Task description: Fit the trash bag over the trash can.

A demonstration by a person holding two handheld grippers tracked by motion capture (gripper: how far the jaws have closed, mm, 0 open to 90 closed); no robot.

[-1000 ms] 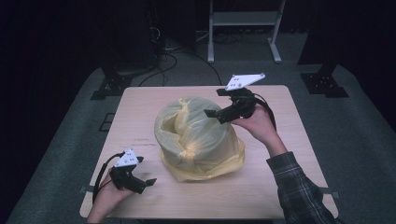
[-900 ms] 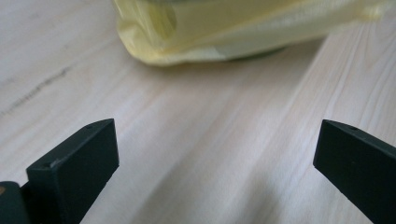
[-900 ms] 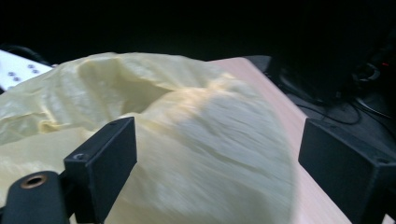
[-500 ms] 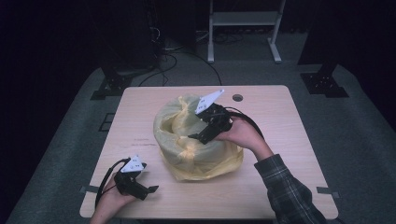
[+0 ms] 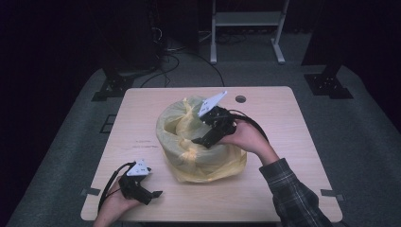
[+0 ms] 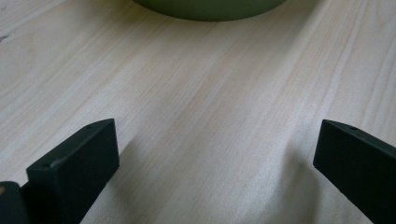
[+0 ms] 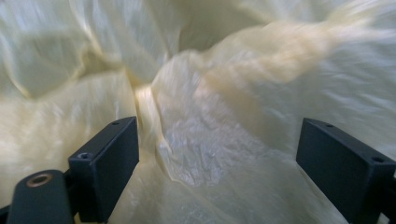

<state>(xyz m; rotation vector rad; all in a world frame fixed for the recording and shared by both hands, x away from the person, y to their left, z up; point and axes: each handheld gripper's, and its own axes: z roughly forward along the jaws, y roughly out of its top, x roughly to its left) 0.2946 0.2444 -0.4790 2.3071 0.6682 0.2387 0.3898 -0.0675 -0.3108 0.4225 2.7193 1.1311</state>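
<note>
Yellow bag (image 5: 198,142): a crumpled, thin plastic bag sitting near the middle of the desk (image 5: 283,118), bulging upward, with its loose edge spread flat toward the person's side. In the right gripper view (image 7: 201,154) its folds and creases are close up and partly blurred.

Right hand-held gripper (image 5: 198,141): held over the top of the bag by the right hand (image 5: 243,138), its jaws pointing down and toward the person's left. In its own view the two black jaws stand wide apart with a raised ridge of plastic between them; nothing is clamped. Whether the jaw tips touch the plastic cannot be told.

Left hand-held gripper (image 5: 156,194): low at the near left part of the desk, held by the left hand (image 5: 116,205), well apart from the bag and pointing to the right. In its own view (image 6: 215,154) the jaws are spread wide over bare wood and hold nothing.

Bag edge from the left: a dark greenish rounded shape (image 6: 210,8) at the top of the left gripper view, resting on the desk ahead of the jaws.

Desk hole (image 5: 240,99): a small round opening near the far edge, beyond the bag.

Sleeve (image 5: 293,194): plaid, on the right forearm, coming in from the bottom right.

Cable (image 5: 111,182): black, looping from the left hand-held gripper over the near left desk edge.
</note>
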